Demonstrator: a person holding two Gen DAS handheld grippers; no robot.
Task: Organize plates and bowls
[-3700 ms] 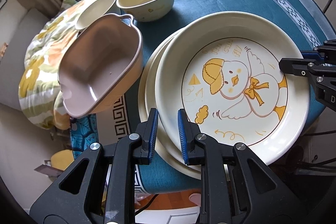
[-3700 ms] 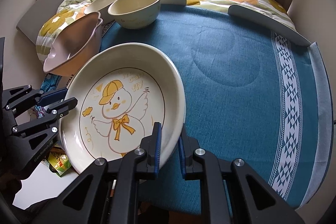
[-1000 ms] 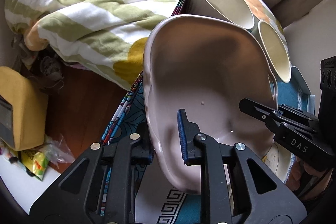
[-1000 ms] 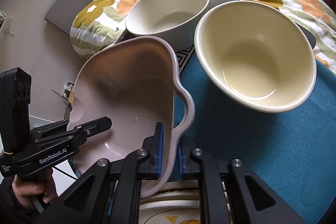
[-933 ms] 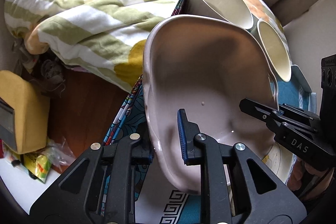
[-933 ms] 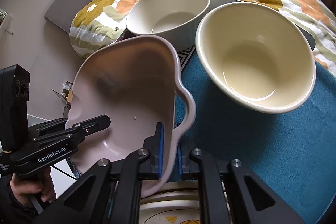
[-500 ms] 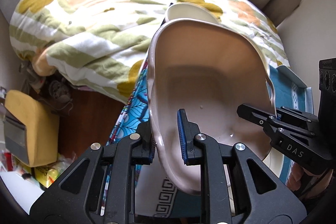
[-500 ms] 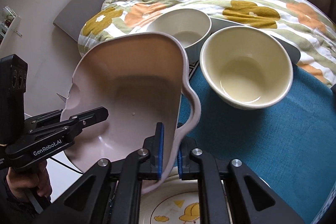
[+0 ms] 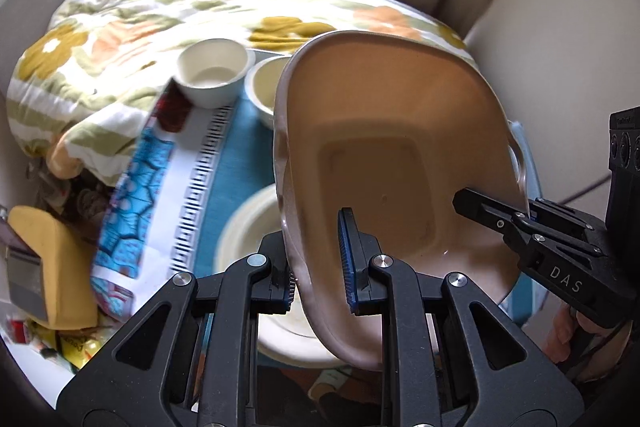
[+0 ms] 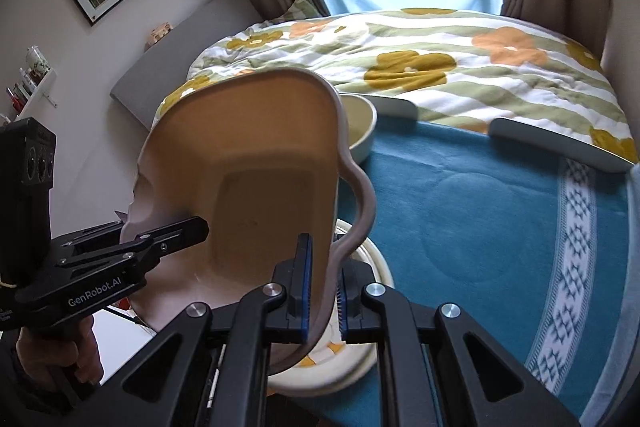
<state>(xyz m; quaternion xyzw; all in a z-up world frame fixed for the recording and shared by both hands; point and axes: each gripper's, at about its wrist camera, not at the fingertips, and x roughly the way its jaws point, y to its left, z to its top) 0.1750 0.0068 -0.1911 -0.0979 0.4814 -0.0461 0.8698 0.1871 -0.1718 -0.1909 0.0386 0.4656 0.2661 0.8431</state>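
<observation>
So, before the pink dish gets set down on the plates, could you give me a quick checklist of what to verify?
1. Left gripper closed on the pink dish rim: ok, one finger inside, one outside.
2. Right gripper closed on the opposite rim by the handle: ok.
3. Dish lifted off the table: ok, tilted above the stacked plates.
4. Plates lying flat on the blue cloth: ok where visible; the dish hides most of them.
5. Two cream bowls out of the path: ok, farther back near the quilt.
6. Dish centred over the plates: cannot tell.
</observation>
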